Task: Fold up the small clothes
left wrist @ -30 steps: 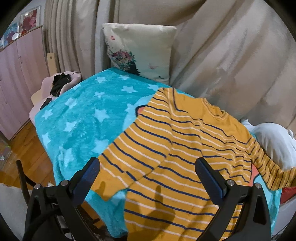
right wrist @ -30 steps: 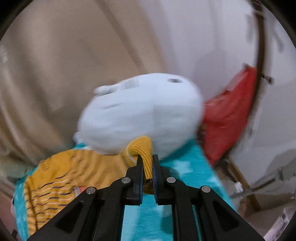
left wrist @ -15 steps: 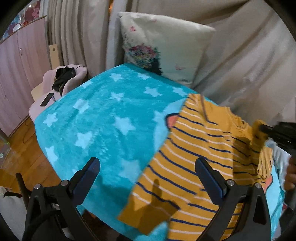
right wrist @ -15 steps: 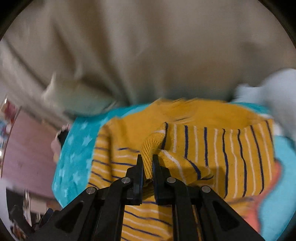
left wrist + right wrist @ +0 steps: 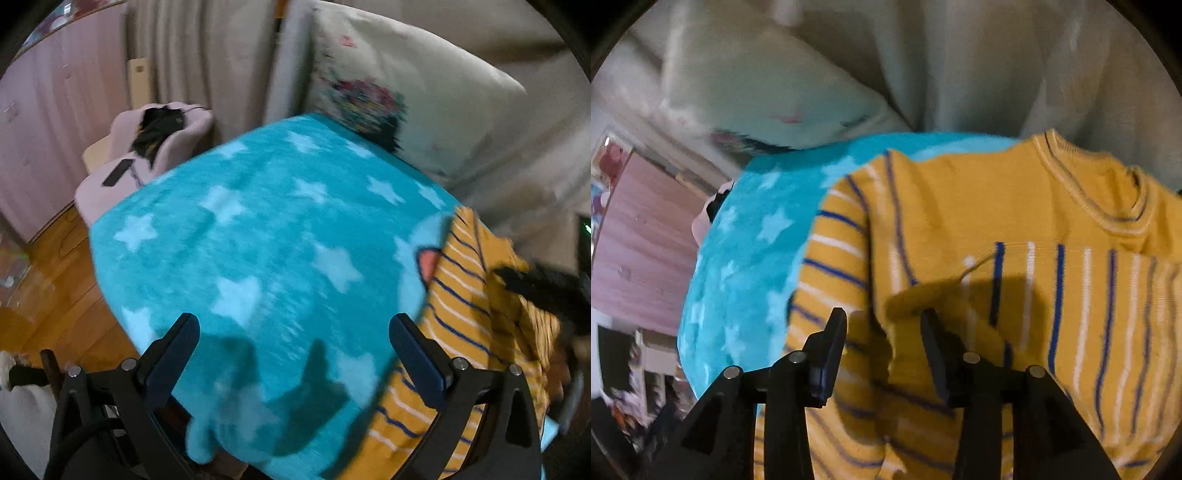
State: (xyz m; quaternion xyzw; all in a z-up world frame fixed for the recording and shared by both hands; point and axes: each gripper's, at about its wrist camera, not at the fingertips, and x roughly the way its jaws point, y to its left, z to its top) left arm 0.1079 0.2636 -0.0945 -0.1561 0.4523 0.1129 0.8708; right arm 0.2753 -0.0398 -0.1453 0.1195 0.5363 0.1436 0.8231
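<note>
A yellow sweater (image 5: 960, 206) with blue and white stripes lies on a turquoise star blanket (image 5: 258, 240). One sleeve (image 5: 1071, 295) is folded across the sweater's body, and its cuff (image 5: 912, 299) lies slack between the jaws of my right gripper (image 5: 883, 315). Those jaws are opening and the pads no longer press on the cuff. My left gripper (image 5: 291, 325) hangs open over bare blanket, left of the sweater (image 5: 461, 295), with nothing between its fingers. In the left wrist view the right gripper (image 5: 535, 291) is a dark blur over the sweater.
A floral pillow (image 5: 388, 92) leans on beige curtains behind the blanket. A pink chair (image 5: 155, 147) with dark items stands at the bed's far left corner. Wooden floor (image 5: 44, 295) and a pink wardrobe (image 5: 44, 110) lie to the left. The blanket's near edge hangs over the bed side.
The right gripper carried the sleeve cuff leftward across the sweater's body, lowered it, and its jaws came apart off the cuff. The left gripper slid left off the sweater to over the blanket.
</note>
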